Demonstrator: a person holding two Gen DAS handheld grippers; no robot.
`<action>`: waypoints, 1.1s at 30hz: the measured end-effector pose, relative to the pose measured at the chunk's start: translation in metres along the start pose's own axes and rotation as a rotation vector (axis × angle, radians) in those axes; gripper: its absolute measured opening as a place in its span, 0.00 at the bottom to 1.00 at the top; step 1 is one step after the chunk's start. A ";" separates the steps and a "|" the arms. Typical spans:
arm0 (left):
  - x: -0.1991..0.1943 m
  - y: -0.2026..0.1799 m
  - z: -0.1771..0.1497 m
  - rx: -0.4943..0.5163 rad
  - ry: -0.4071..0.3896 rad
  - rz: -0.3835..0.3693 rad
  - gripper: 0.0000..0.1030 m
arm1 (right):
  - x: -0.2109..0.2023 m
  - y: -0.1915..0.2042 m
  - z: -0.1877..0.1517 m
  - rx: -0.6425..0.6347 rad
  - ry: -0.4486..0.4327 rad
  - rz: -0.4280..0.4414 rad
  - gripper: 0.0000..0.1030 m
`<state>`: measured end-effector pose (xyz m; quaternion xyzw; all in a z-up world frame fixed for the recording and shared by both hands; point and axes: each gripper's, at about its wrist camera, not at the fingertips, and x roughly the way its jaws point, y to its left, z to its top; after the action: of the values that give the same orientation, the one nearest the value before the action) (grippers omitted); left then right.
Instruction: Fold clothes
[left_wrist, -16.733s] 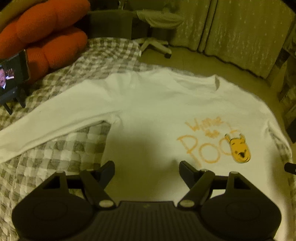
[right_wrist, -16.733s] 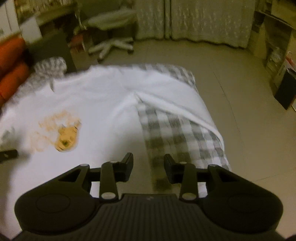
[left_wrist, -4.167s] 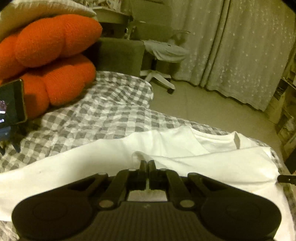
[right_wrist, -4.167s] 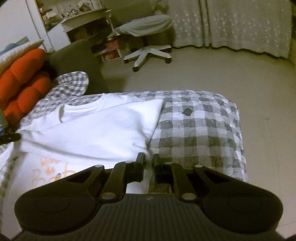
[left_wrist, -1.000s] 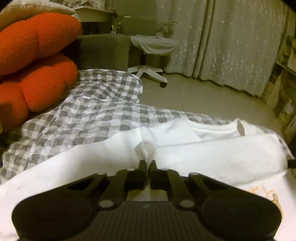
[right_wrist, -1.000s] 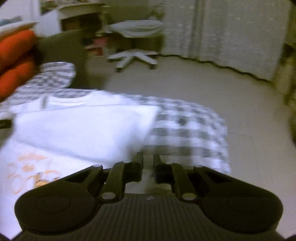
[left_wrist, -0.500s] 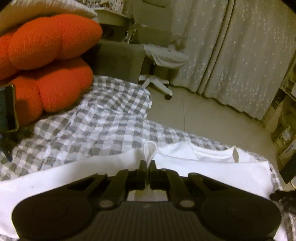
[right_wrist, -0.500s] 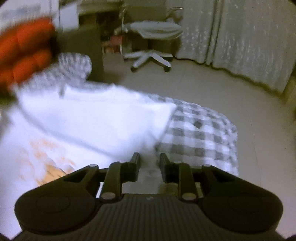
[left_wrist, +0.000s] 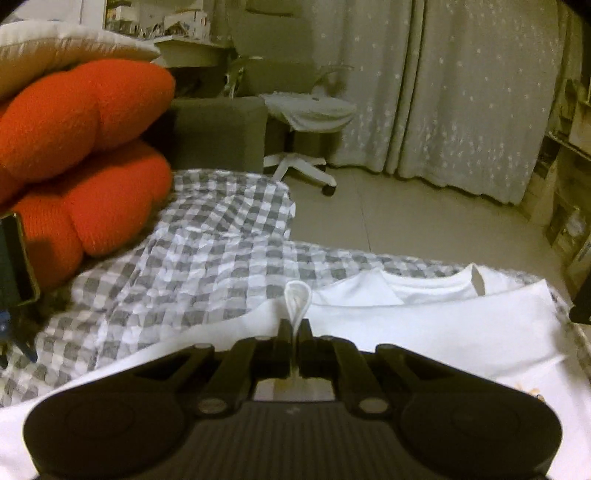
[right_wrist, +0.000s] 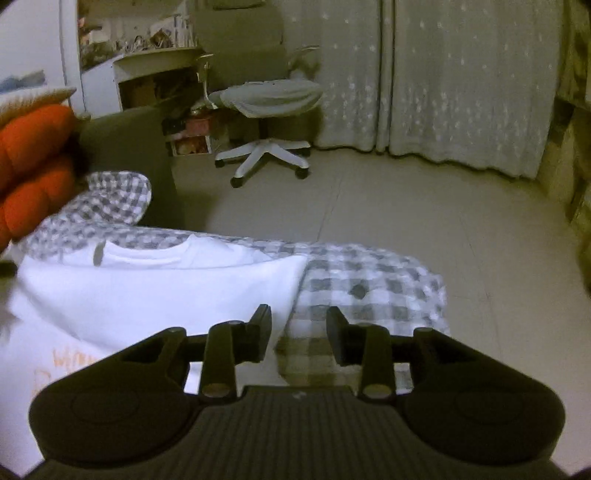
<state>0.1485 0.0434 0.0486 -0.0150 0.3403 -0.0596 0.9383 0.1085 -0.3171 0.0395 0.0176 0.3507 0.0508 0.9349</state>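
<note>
A white long-sleeved shirt (left_wrist: 436, 332) with an orange print lies on a grey checked bedspread (left_wrist: 207, 254). One sleeve is folded across its chest, below the collar (left_wrist: 428, 284). My left gripper (left_wrist: 294, 328) is shut on a pinched loop of the shirt's white fabric (left_wrist: 296, 299) near the left shoulder. In the right wrist view the shirt (right_wrist: 155, 295) fills the left half, its folded edge ending beside the left finger. My right gripper (right_wrist: 298, 326) is open above the bedspread (right_wrist: 369, 284), holding nothing.
An orange cushion (left_wrist: 81, 147) sits at the bed's left, with a dark phone-like object (left_wrist: 14, 258) at the frame edge. Beyond the bed are bare floor (right_wrist: 406, 206), a swivel chair (right_wrist: 266, 107), a dark headboard (left_wrist: 218, 133) and curtains (right_wrist: 443, 74).
My right gripper has opened and let go of the folded sleeve, which now lies flat on the shirt. My left gripper stays shut on the fabric loop and has shifted slightly.
</note>
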 end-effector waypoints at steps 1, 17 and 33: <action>0.002 0.000 -0.001 0.004 0.006 0.005 0.03 | 0.005 0.000 0.000 0.013 0.008 0.011 0.36; 0.007 0.002 -0.002 0.022 0.010 0.014 0.03 | 0.003 0.001 0.002 -0.012 0.019 -0.013 0.29; 0.006 0.002 -0.004 0.012 0.026 0.002 0.03 | -0.002 0.003 -0.014 -0.122 0.084 0.037 0.08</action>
<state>0.1511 0.0445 0.0415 -0.0083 0.3520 -0.0607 0.9340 0.0976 -0.3139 0.0301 -0.0348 0.3856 0.0901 0.9176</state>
